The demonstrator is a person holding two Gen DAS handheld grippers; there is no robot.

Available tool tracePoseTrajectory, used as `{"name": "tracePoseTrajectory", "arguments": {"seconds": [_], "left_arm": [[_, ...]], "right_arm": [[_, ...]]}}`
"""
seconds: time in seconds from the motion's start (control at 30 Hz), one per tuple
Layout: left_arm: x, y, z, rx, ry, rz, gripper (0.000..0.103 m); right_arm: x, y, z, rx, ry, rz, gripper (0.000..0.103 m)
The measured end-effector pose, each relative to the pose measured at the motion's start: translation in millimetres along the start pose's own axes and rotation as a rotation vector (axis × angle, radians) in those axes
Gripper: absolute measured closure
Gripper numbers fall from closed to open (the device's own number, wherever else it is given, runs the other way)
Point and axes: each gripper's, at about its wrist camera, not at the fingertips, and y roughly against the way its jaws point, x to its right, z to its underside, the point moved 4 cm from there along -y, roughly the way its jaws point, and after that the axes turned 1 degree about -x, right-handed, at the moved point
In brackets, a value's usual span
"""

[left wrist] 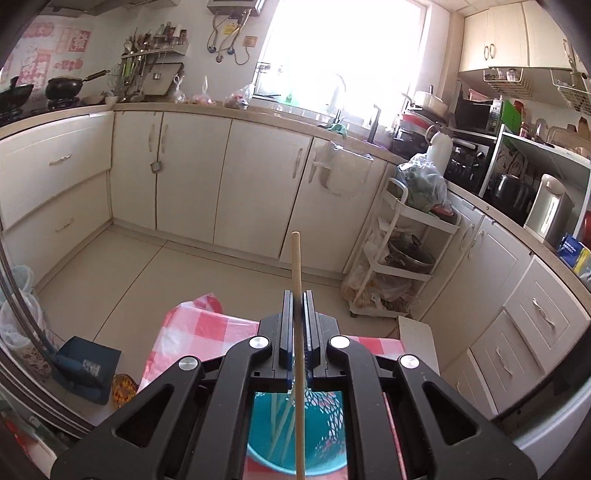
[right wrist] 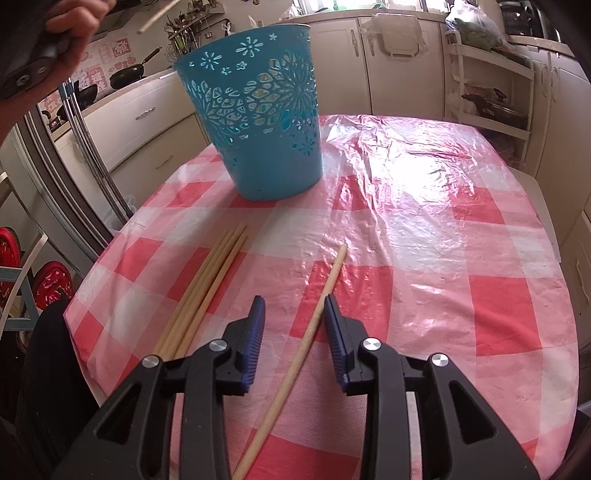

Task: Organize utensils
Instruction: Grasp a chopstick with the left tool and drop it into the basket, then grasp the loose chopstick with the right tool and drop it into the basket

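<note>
Plainly, the left-wrist view shows the left gripper (left wrist: 296, 325) with its jaws closed tight on one wooden chopstick (left wrist: 296, 266), which stands nearly upright between the pads and runs down past the bottom of the frame. Directly beneath it is the open mouth of the teal holder (left wrist: 325, 443), with a few pale chopsticks already leaning inside. To do this step well, I judge the lower tip should be well inside the rim before the pads let go, and the stick kept close to vertical so it slides down beside the others and does not bounce off the wall. The lower tip itself is hidden behind the gripper body, so how deep it sits cannot be told.

Next, the right-wrist view shows the right gripper (right wrist: 294, 332) low over the bench (right wrist: 480, 295), jaws partly open and straddling a single chopstick (right wrist: 314, 321) that lies on the checked cloth. The stick lies close against the right pad, while the left pad stands clear of it; I cannot tell whether the right pad touches it. A bundle of four chopsticks (right wrist: 210, 291) lies just to the left, apart from the single one. The holder stands upright further back. At top left a hand (right wrist: 74, 29) carries the other gripper high. For a clean pick, I would centre the stick between the pads before closing.
</note>
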Motion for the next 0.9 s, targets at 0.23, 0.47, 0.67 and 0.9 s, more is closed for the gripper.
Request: {"name": "tracePoseTrajectory", "arguments": {"seconds": [0.23, 0.47, 0.67, 0.9], "left_arm": [[-0.2, -54.4, 11.6, 0.017, 0.008, -0.093, 0.098], [-5.5, -74.1, 48.6, -0.086, -0.053, -0.137, 0.096], [-32.9, -41.2, 70.8, -0.107, -0.028, -0.177, 0.053], [-90.1, 25.6, 110.1, -0.102, 0.007, -0.232, 0.028]], "right_arm": [[0.3, -0.8, -0.7, 0.003, -0.003, -0.015, 0.066], [-0.4, -1.8, -1.5, 0.001, -0.003, -0.018, 0.064], [3.7, -1.1, -2.4, -0.004, -0.039, -0.047, 0.064], [5.2, 0.8, -2.6, -0.005, -0.061, -0.042, 0.064]]}}
